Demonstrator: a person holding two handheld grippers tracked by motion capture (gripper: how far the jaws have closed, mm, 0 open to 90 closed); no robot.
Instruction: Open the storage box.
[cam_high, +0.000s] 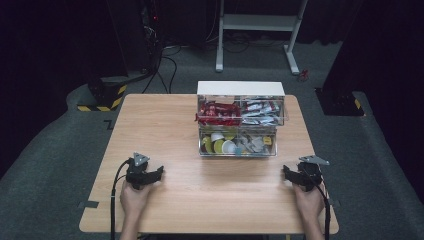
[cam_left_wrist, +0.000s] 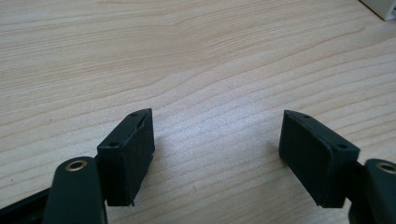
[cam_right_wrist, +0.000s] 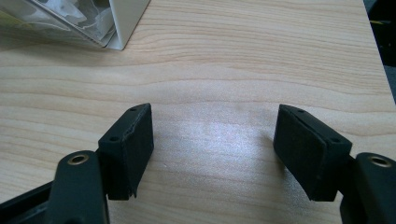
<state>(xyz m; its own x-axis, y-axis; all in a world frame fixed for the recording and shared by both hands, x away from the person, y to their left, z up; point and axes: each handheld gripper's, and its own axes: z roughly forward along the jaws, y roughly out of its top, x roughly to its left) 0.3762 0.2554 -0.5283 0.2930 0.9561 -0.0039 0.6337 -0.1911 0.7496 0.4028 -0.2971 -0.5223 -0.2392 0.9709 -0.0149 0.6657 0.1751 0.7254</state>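
Clear plastic two-tier organizer box with packets and cups, at far centre of light wooden table. Left gripper and right gripper rest near front edge, both spread wide, nothing between jaws.

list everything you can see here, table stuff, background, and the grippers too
wooden table: 1, light wood, centre of the high view
clear organiser box: 1, transparent with a white top, far middle of the table, two tiers
red packets: several, red, upper tier, left side
silver packets: several, silver-white, upper tier, right side
small capsules: several, white and yellow-green, lower tier
white frame: 1, white, on the floor beyond the table
hazard-striped base: 1, black and yellow, floor at far left
left hand-held gripper: 1, black, near left of table, jaws apart, nothing held
right hand-held gripper: 1, black, near right of table, jaws apart, nothing held
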